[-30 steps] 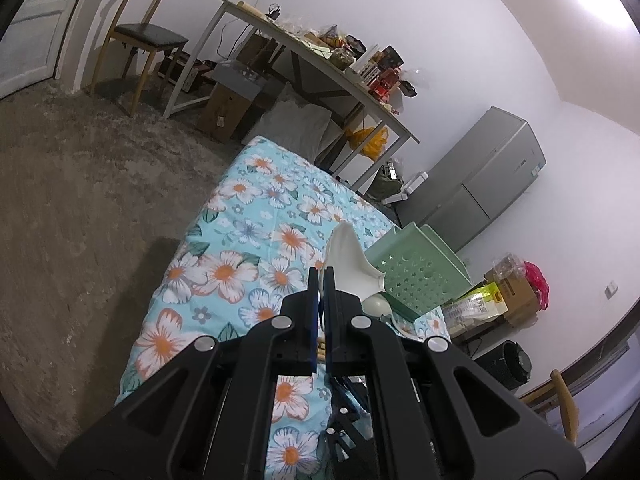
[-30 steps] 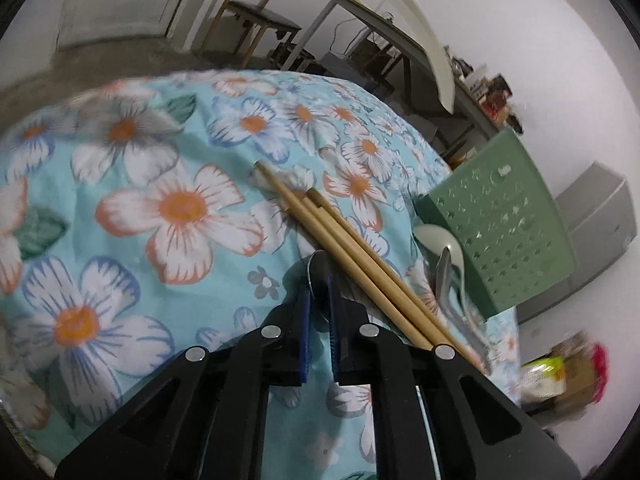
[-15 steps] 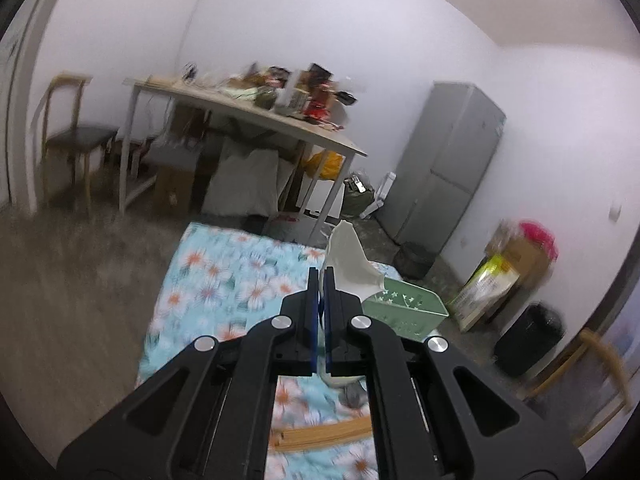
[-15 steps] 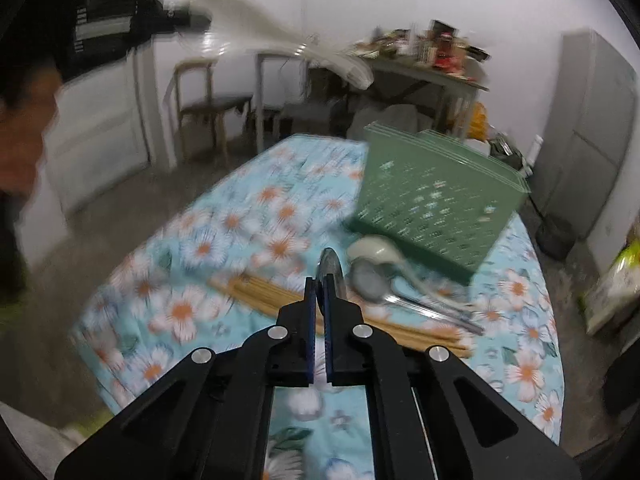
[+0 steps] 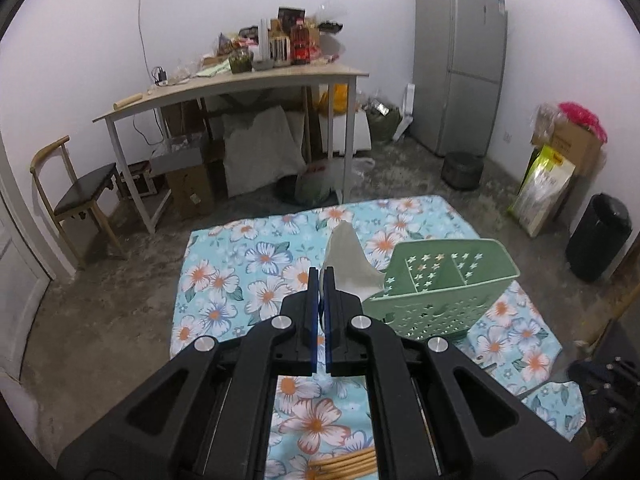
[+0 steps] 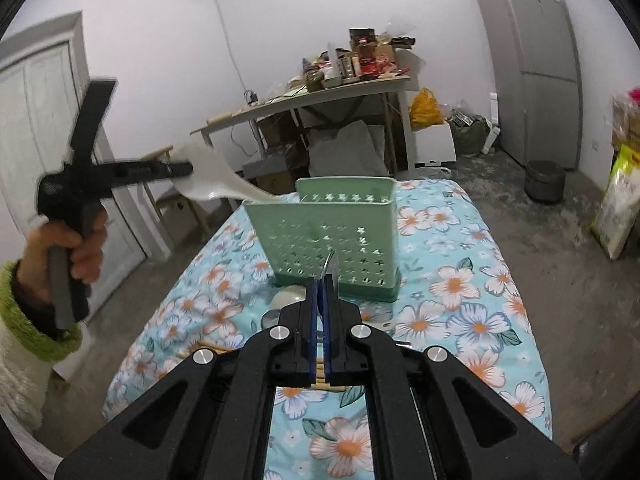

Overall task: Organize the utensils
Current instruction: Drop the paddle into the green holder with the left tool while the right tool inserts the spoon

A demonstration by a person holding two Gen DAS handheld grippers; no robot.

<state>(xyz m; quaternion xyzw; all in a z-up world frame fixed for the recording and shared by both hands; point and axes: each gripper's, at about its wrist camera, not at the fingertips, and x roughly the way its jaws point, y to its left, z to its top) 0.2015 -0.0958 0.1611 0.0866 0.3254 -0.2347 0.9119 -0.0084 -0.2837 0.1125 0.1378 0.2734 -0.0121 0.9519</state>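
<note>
My left gripper (image 5: pixel 319 276) is shut on a white rice paddle (image 5: pixel 347 261), held in the air beside the upper left rim of the green perforated utensil holder (image 5: pixel 436 296). The right wrist view shows that gripper (image 6: pixel 188 168), with the paddle (image 6: pixel 216 178) reaching the holder (image 6: pixel 324 236). My right gripper (image 6: pixel 320 284) is shut on a metal spoon (image 6: pixel 331 266), raised in front of the holder. Wooden chopsticks (image 5: pixel 344 462) and more spoons (image 6: pixel 286 298) lie on the floral cloth (image 6: pixel 460 280).
The holder has divided compartments (image 5: pixel 444 264). Beyond the low table stand a cluttered desk (image 5: pixel 248 80), a chair (image 5: pixel 76 196), a grey fridge (image 5: pixel 460 60), a black bin (image 5: pixel 598 236) and boxes (image 5: pixel 568 148).
Both grippers rose from the cloth and swung level toward the holder. The left one brought the paddle to the holder's rim; the right one lifted the spoon off the table.
</note>
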